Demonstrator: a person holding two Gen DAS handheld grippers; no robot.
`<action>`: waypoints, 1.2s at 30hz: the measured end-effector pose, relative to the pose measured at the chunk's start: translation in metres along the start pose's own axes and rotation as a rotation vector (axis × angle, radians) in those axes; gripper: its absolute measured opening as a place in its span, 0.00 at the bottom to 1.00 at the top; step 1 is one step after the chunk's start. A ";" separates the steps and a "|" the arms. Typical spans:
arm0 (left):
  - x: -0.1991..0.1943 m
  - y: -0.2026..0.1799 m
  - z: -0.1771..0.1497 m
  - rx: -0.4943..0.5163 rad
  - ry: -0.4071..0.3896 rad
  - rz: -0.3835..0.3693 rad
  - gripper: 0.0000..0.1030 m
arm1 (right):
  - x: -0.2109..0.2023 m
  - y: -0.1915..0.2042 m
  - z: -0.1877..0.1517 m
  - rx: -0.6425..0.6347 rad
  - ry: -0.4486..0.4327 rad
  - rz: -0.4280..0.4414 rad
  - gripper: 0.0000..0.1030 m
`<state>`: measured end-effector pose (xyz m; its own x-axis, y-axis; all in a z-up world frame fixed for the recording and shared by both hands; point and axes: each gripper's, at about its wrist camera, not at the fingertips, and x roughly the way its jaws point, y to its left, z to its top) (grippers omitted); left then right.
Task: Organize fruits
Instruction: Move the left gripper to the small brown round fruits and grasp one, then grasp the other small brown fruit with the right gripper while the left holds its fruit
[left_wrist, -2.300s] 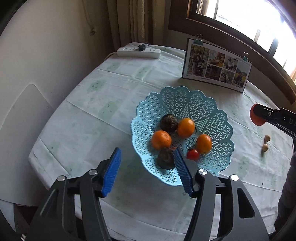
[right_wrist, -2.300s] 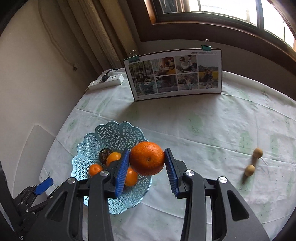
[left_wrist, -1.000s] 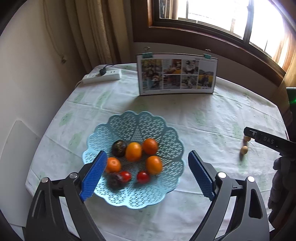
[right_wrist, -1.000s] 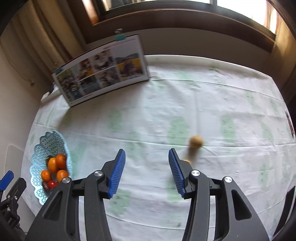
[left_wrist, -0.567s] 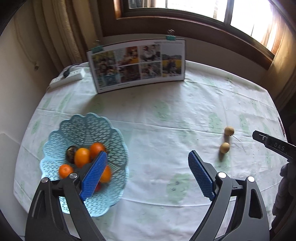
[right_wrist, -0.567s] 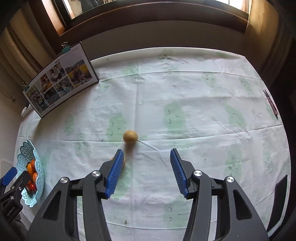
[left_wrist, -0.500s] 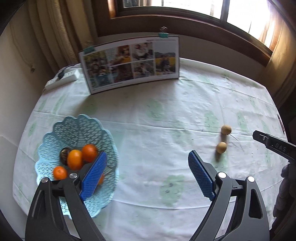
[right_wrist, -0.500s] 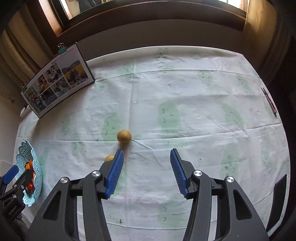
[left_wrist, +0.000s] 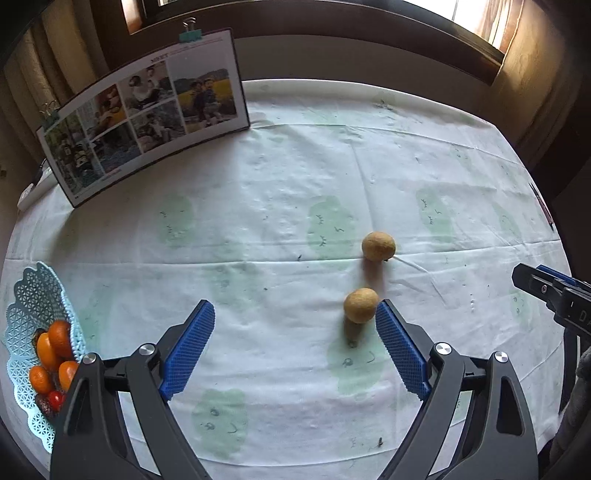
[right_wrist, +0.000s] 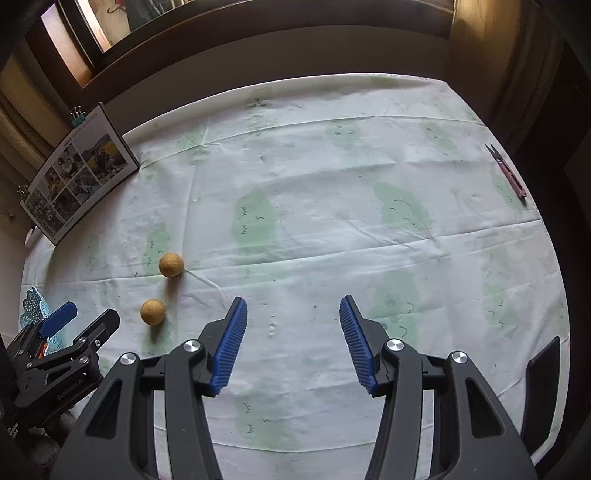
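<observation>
Both grippers gape empty; left gripper (left_wrist: 295, 347) should center on near brown fruit (left_wrist: 361, 305) beside its right pad before closing gently.

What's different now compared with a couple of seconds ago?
The right claw let go of the orange and now hangs open, empty. Both claws swung away from the basket toward the two small brown fruits. The left claw stayed open; the fruits haven't moved.

Tan fruits (left_wrist: 361, 305), pale-blue lattice basket (left_wrist: 33, 295), green-blotched tablecloth (left_wrist: 280, 206)

Clothed table (left_wrist: 295, 177) (sunlit window (left_wrist: 476, 11) behind)
</observation>
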<state>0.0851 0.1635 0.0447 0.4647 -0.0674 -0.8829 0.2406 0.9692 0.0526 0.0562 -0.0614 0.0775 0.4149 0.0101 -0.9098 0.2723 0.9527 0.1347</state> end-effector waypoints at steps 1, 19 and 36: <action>0.003 -0.004 0.001 0.005 0.002 -0.001 0.87 | 0.000 -0.004 0.000 0.004 0.002 -0.001 0.51; 0.046 -0.034 -0.001 0.036 0.102 -0.106 0.27 | 0.008 -0.018 0.003 0.005 0.013 0.017 0.51; -0.056 0.033 -0.014 -0.044 -0.022 -0.035 0.27 | 0.032 0.085 0.029 -0.155 -0.002 0.140 0.51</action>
<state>0.0552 0.2028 0.0891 0.4753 -0.1061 -0.8734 0.2197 0.9756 0.0010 0.1181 0.0111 0.0713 0.4410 0.1449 -0.8858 0.0750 0.9775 0.1972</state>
